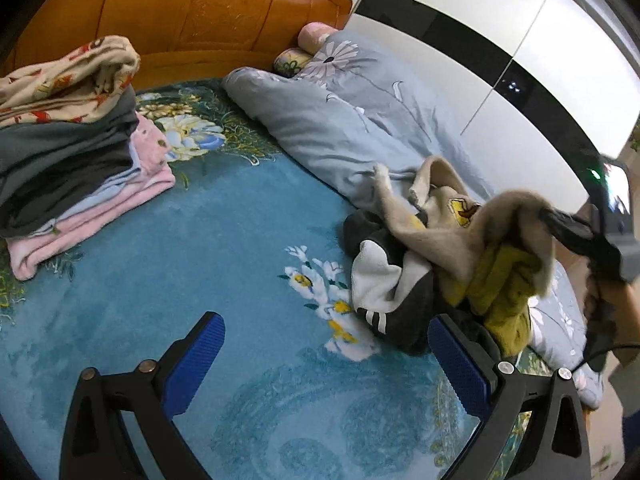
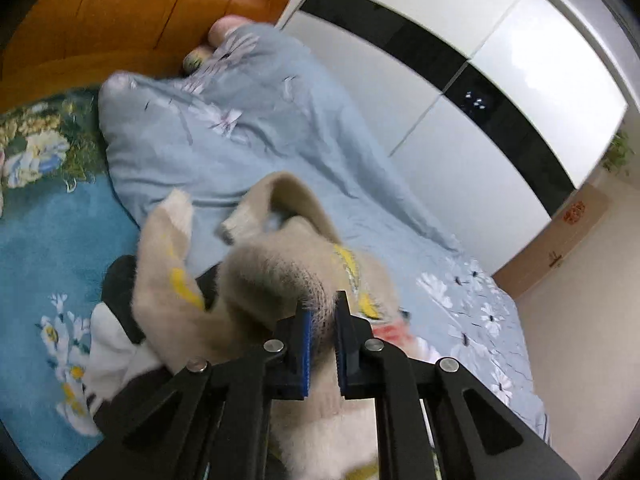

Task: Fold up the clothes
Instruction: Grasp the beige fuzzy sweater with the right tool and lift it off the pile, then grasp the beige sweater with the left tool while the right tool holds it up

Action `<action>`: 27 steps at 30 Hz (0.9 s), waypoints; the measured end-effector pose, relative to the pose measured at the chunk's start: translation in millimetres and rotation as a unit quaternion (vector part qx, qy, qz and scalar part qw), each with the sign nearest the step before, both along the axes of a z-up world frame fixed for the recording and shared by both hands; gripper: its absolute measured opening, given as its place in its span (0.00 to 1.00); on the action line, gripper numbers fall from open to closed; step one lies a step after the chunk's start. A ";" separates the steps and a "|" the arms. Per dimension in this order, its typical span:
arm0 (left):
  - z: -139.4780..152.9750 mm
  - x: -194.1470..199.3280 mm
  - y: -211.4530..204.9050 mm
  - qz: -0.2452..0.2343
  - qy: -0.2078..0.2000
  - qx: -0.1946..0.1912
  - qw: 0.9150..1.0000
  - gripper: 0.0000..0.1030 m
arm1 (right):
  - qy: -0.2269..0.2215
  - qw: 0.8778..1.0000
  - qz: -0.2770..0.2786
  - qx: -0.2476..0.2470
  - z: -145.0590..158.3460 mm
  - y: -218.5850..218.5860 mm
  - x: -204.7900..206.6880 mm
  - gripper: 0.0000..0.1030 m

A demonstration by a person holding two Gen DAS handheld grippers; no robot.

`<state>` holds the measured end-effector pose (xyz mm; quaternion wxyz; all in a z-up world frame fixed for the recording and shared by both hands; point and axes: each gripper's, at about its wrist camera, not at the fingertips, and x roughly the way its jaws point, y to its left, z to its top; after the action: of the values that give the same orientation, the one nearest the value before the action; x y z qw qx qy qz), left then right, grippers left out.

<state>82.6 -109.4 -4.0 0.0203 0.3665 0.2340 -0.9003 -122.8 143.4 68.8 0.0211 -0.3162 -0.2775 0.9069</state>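
Note:
A fuzzy beige sweater point(image 2: 264, 280) with yellow patches is bunched up over a heap of unfolded clothes: a black-and-white striped garment point(image 1: 384, 292) and a yellow-green one point(image 1: 504, 280). My right gripper point(image 2: 322, 312) is shut on a fold of the beige sweater and lifts it; the left wrist view shows that gripper point(image 1: 548, 216) at the right, pinching the sweater point(image 1: 448, 220). My left gripper point(image 1: 324, 344) is open and empty, low over the blue floral bedspread point(image 1: 224, 248), just left of the heap.
A stack of folded clothes point(image 1: 68, 160) sits at the left on the bed. A grey-blue flowered quilt point(image 1: 352, 120) lies along the right side. A wooden headboard point(image 1: 200, 12) is behind, and white and black wardrobe doors point(image 1: 500, 60) at the right.

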 end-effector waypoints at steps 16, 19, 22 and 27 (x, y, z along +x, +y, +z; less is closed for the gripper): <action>35.2 32.9 6.2 -0.027 0.043 0.031 0.998 1.00 | 0.090 0.995 0.010 -0.038 75.8 27.0 85.7 0.08; 46.5 43.9 2.6 -0.027 0.058 0.028 0.998 1.00 | 0.122 0.991 0.037 -0.039 108.8 4.5 101.4 0.07; 57.5 57.1 -6.5 -0.022 0.074 0.036 0.996 1.00 | 0.161 0.983 0.073 -0.038 139.7 -14.7 138.5 0.06; 65.3 75.5 -19.4 -0.016 0.084 0.050 0.995 1.00 | 0.215 0.968 0.127 -0.014 171.0 -39.5 210.0 0.00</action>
<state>158.1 -128.8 61.3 -0.0322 0.2936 0.2740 -0.9153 87.2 103.9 239.8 -0.0398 -0.0757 -0.2914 0.9528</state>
